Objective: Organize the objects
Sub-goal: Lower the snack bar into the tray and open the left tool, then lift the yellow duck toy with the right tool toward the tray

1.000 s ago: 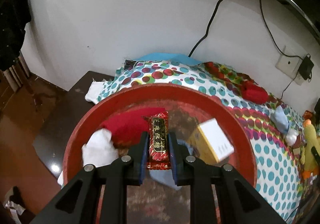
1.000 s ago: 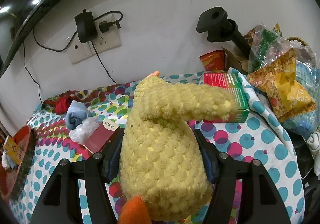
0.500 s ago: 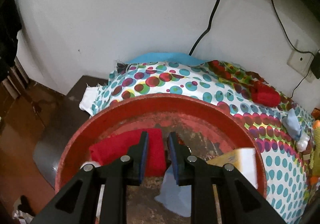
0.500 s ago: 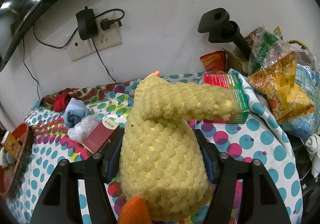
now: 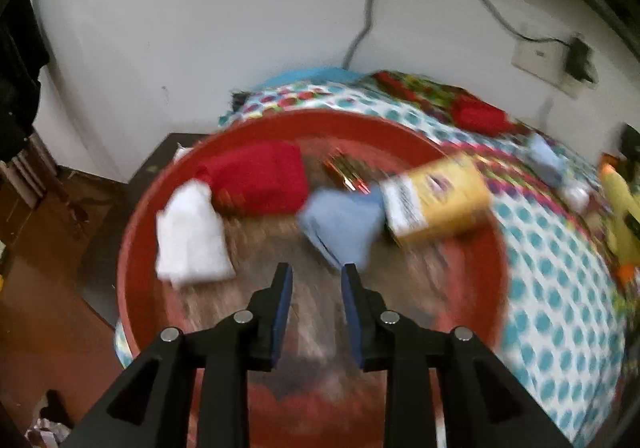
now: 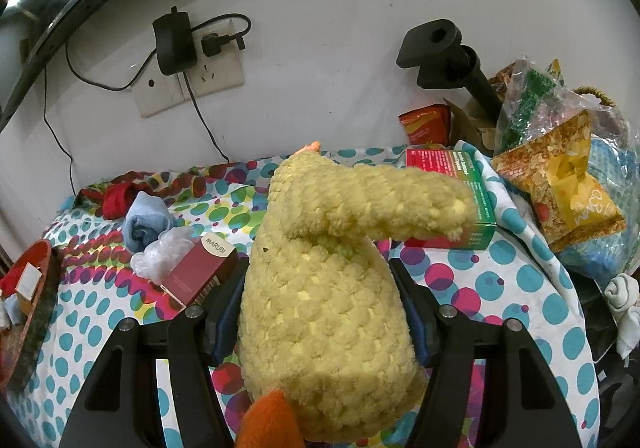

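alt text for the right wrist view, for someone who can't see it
The right gripper clamps a yellow crocheted plush toy above a polka-dot cloth. A maroon box lies left of it, a green box behind it.

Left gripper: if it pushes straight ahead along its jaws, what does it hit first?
Probably the light blue cloth in the red basin, which lies just beyond the left gripper, slightly right of centre. The jaws stand apart with nothing between them. The frame is motion-blurred, so depth is uncertain; bare basin floor may come first.
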A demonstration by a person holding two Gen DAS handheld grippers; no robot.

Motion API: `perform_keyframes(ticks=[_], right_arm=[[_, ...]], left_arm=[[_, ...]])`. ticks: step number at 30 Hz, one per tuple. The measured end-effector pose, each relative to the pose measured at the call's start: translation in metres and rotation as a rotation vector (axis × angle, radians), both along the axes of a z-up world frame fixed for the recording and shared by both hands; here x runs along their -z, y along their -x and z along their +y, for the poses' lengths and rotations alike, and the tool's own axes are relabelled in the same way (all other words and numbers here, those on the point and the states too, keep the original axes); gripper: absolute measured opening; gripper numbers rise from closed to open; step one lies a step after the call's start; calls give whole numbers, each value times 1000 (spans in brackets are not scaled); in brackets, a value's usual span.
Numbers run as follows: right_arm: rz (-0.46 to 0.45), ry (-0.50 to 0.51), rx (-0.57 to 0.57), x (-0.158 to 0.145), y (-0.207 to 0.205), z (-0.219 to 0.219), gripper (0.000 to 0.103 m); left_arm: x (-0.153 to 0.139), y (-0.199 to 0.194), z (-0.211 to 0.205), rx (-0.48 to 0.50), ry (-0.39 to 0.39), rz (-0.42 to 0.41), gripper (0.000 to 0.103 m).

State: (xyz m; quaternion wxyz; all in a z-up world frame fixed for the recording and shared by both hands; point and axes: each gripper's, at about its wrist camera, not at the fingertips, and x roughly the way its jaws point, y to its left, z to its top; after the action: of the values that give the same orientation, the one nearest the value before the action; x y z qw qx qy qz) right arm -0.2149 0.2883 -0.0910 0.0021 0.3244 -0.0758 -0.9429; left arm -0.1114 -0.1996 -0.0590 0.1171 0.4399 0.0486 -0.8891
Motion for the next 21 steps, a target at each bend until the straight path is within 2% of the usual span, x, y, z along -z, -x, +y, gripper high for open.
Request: perform_keyframes(ticks=[5, 10, 12, 17, 21], right_arm=[[-3, -7, 3, -1, 1, -1, 63], [-8, -32, 8, -2, 2, -4, 63], [-9, -41, 8, -2, 2, -5, 63], [-15, -79, 15, -2, 2, -10, 63], [-18, -112, 17, -1, 2, -14, 63]], left_arm=[[8, -51, 34, 26, 27, 17, 30], [10, -83, 52, 52, 68, 41, 31], [9, -92, 52, 71, 51, 45, 32], [6, -107, 46, 63, 86, 74, 33], [11, -115, 40, 59, 47, 74, 34]])
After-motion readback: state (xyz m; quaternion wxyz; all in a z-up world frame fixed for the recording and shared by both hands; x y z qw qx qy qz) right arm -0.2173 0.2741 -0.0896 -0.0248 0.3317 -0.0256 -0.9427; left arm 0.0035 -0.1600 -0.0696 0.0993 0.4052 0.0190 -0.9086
